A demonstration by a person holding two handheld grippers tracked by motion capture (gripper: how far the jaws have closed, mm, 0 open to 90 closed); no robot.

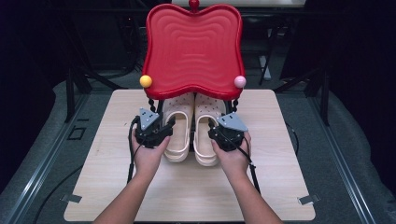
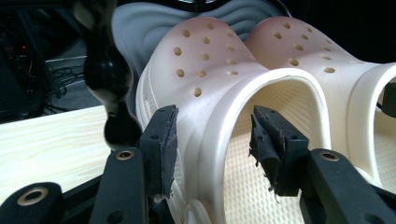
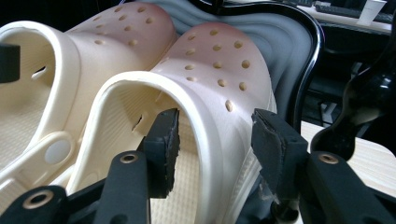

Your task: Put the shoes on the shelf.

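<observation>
Two cream perforated clogs are set side by side on the wooden table (image 1: 275,186), their toes tucked under a red wavy-edged tray (image 1: 193,46) raised on black beaded legs. The left clog (image 1: 179,130) is straddled at its outer wall by the left gripper (image 1: 161,131), whose jaws are spread, with one pad beside the wall and the other clear inside the opening. The right clog (image 1: 205,140) is straddled likewise by the right gripper (image 1: 219,133), jaws parted and not pressing.
</observation>
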